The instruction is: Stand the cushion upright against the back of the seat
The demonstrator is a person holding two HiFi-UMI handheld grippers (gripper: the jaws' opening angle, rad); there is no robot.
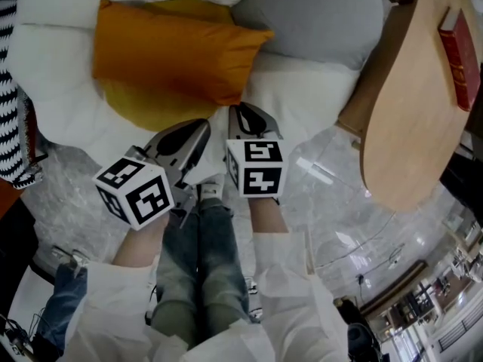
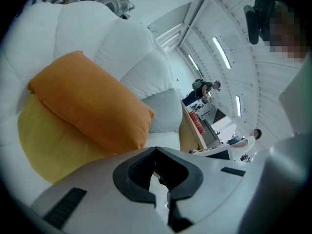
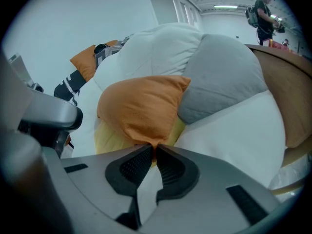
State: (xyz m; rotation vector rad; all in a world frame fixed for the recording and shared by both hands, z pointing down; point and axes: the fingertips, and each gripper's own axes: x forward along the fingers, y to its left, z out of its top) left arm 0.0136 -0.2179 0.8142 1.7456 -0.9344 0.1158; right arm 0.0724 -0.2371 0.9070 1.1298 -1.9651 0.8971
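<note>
An orange cushion (image 1: 173, 55) (image 2: 92, 101) (image 3: 141, 106) lies flat on a yellow cushion (image 1: 139, 108) (image 3: 109, 138) on the white sofa seat (image 1: 302, 96). My right gripper (image 1: 245, 111) (image 3: 153, 150) is shut on the orange cushion's near edge, with a pinch of the fabric between its pads. Just left of it, my left gripper (image 1: 200, 130) (image 2: 158, 155) is at the front of the yellow cushion. Its jaws stand apart with nothing between them, and the orange cushion lies beyond them to the left.
A grey cushion (image 1: 317, 13) (image 3: 222, 77) leans at the sofa's right, next to the orange one. A round wooden table (image 1: 415, 104) with a red book (image 1: 460, 59) stands close on the right. A black-and-white striped cushion (image 1: 11, 89) is at the far left.
</note>
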